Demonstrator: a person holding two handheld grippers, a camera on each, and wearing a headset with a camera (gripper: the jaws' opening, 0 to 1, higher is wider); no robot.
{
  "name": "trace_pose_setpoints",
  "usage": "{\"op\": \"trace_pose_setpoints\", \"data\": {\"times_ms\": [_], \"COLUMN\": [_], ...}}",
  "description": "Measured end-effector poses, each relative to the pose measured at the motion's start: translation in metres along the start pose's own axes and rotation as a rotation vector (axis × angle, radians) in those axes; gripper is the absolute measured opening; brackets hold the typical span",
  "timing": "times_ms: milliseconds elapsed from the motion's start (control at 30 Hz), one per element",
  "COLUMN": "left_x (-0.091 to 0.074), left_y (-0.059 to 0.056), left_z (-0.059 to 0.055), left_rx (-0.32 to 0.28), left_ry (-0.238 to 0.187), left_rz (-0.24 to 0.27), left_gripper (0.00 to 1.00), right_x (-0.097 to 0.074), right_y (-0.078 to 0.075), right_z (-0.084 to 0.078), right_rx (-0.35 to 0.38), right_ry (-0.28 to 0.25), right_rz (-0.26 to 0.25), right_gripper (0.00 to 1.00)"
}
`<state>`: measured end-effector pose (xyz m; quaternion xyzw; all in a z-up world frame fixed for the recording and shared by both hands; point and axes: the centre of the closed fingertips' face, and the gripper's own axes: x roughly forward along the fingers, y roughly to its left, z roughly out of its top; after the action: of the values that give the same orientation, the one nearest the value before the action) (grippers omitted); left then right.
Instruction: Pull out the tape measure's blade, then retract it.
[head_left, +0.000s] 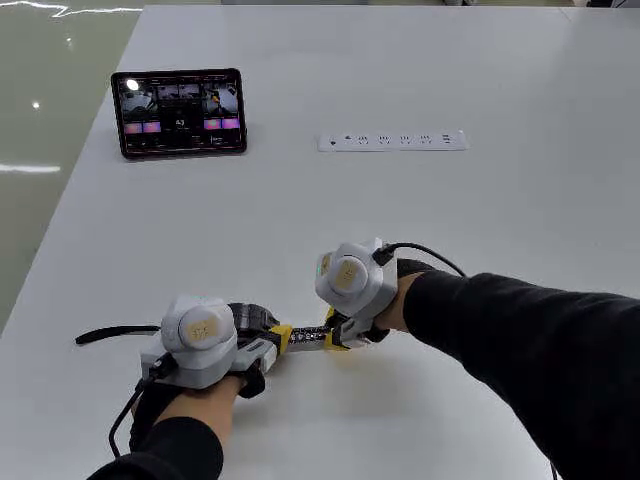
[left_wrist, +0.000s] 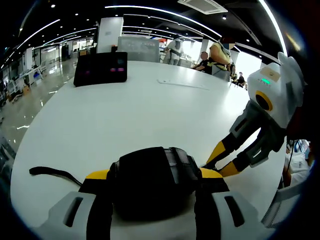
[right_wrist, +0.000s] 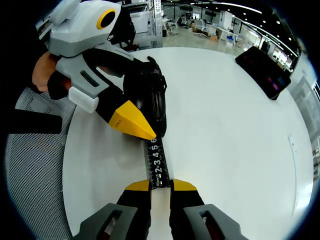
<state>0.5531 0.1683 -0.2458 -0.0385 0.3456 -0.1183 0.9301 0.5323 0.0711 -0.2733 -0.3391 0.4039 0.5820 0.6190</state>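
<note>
The black tape measure case (head_left: 254, 321) rests on the white table (head_left: 420, 60) near its front edge, and my left gripper (head_left: 275, 338) is shut on it. In the left gripper view the case (left_wrist: 152, 180) sits between the yellow-tipped jaws of the left gripper (left_wrist: 155, 174). A short length of blade (head_left: 308, 337) runs right from the case to my right gripper (head_left: 334, 338). In the right gripper view the numbered blade (right_wrist: 156, 162) is out by a few centimetres, and my right gripper (right_wrist: 160, 186) is shut on its end. The case's black strap (left_wrist: 50, 172) trails to the left.
A tablet (head_left: 179, 111) with a lit screen stands at the back left, and a white power strip (head_left: 393, 141) lies at the back centre. The table's left edge (head_left: 60, 220) borders a shiny floor. People sit beyond the table's far end (left_wrist: 210, 55).
</note>
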Motion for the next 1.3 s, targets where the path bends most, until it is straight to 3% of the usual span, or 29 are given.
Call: {"op": "trace_pose_setpoints", "data": {"times_ms": [467, 1300], "left_x": [-0.002, -0.002], "left_y": [0.001, 0.002], "left_z": [-0.001, 0.000], "left_rx": [-0.002, -0.005], "left_ry": [0.008, 0.012], "left_rz": [-0.007, -0.009], "left_gripper": [0.62, 0.62], "right_x": [0.003, 0.007], "right_y": [0.002, 0.003], "right_z": [0.008, 0.021], "right_rx": [0.010, -0.011], "right_ry": [-0.035, -0.046], "right_rz": [0.000, -0.011], "right_gripper": [0.09, 0.09]}}
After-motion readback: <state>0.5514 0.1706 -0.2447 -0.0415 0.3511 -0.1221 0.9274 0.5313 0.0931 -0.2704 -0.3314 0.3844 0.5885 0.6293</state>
